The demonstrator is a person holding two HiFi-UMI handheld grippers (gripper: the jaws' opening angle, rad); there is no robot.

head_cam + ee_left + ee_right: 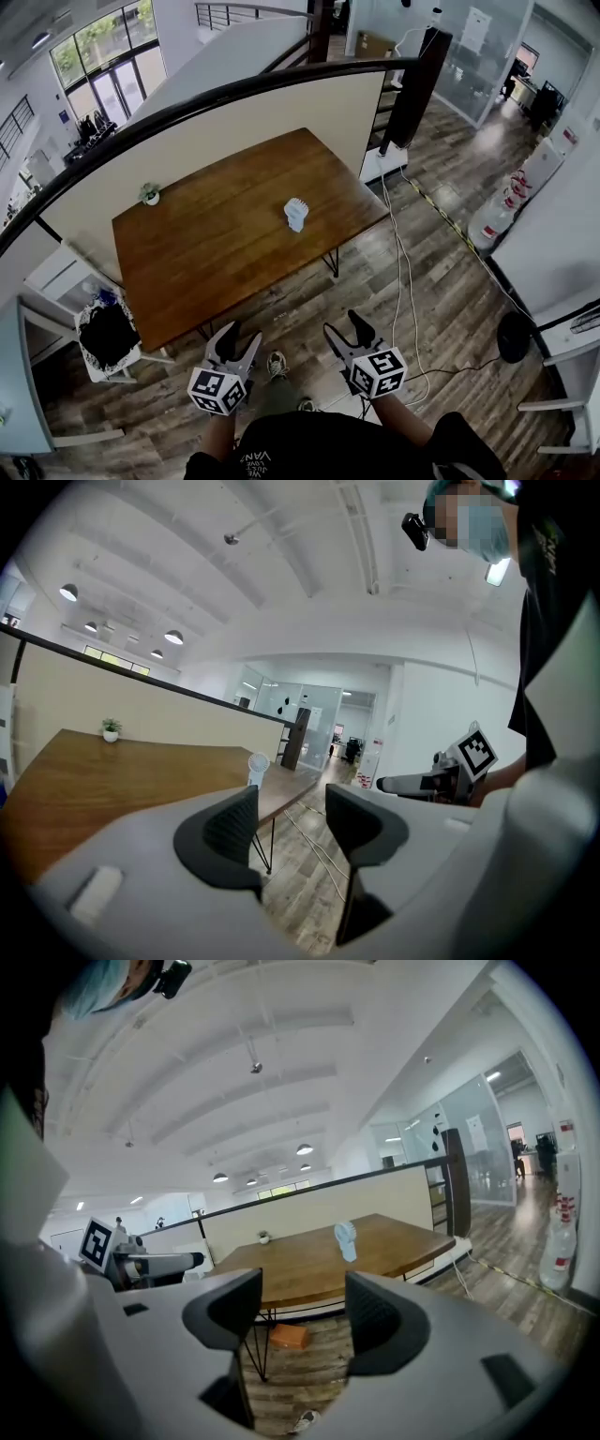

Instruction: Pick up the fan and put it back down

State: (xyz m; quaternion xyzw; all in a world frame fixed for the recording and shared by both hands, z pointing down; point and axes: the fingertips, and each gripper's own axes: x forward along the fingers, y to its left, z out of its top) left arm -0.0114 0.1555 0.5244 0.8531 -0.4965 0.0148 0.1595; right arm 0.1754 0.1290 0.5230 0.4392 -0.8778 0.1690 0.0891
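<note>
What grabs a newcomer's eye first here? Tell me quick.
A small white fan stands upright just right of the middle of the big wooden table. Down front, the left tool and right tool hang open and empty over the floor, short of the table.

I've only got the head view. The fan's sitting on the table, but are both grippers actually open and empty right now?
Observer: The left gripper has its jaws apart, with nothing gripped.
Operator: And the right one?
Observer: The right gripper is open and empty too; the fan stands upright on the table, far beyond its jaws.
Operator: Anything under the table?
Observer: An orange block lies on the floor beneath it.
</note>
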